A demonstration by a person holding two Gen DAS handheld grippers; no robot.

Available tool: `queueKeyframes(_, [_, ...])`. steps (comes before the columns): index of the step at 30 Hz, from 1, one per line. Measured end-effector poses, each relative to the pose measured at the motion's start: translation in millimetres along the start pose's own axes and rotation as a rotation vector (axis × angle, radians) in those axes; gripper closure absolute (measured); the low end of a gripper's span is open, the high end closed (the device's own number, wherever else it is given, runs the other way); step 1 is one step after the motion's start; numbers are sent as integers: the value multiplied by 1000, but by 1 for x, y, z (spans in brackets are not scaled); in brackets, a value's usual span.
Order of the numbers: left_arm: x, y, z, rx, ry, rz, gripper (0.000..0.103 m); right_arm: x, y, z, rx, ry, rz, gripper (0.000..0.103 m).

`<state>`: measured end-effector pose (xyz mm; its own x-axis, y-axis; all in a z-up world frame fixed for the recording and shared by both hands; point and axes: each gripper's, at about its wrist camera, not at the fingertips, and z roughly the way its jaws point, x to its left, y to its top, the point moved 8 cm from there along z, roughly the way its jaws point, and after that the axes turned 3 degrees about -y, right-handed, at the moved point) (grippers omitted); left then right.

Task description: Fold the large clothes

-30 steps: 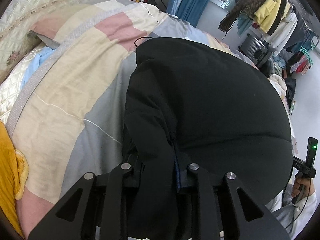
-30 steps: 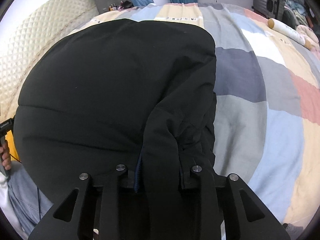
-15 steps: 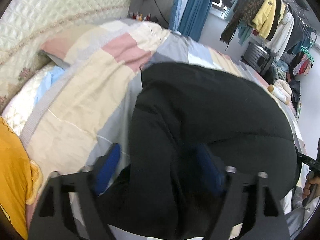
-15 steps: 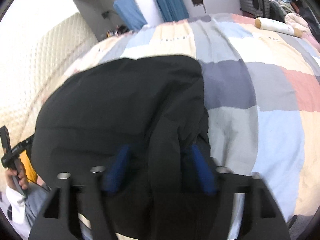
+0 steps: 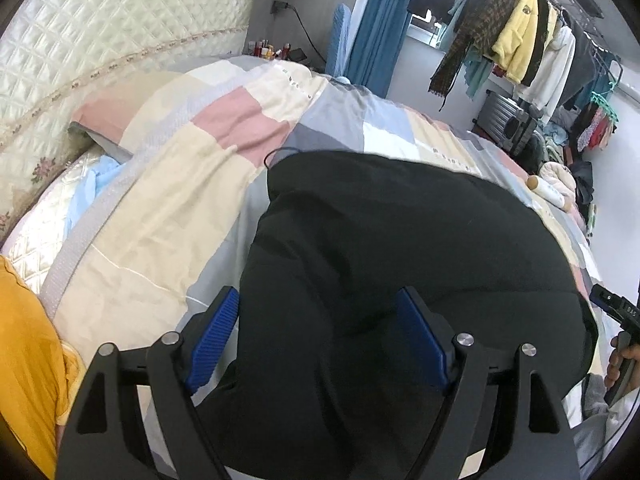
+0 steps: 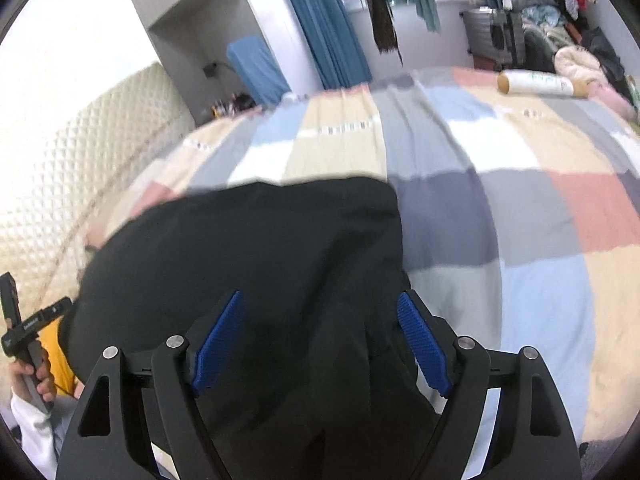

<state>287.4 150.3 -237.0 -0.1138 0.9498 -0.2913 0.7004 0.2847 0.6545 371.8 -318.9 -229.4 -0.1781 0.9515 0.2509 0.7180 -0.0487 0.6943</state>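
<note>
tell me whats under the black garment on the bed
The black garment lies on the patchwork quilt, which shows all around it. Anything directly beneath it is covered.

One black garment (image 5: 400,264), one patchwork quilt (image 5: 168,216), two grippers (image 5: 320,336) (image 6: 320,336), one pillow (image 5: 120,108), one bottle (image 6: 536,82).

Garment (image 5: 400,248) on bed (image 5: 168,216), headboard (image 5: 100,40) behind.

Quilted headboard (image 5: 100,32), patchwork bed (image 5: 224,152), blue curtains (image 5: 376,48), clothes rack (image 5: 532,40).
</note>
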Motion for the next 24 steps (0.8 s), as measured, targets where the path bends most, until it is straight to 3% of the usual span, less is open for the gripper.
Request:
queueKeyframes(7, [-39,26,-43,-68,-24,65,21,34,33,-44,-101,19,-40,21])
queueKeyframes(14, [-86,55,-106,-161,-92,117,17,79,67,-123,-251,36,-118,20])
queueKeyframes(18, [-108,67,-142,-212,-107,155,13,102,84,-173,-341,61,-144,15])
queueKeyframes(21, [-121,73,-167,-260,-121,172,0,122,90,-213,-424,71,-182,6])
queueKeyframes(24, [-132,75,-189,-291,-140,192,0,139,89,-242,-483,80,-210,3])
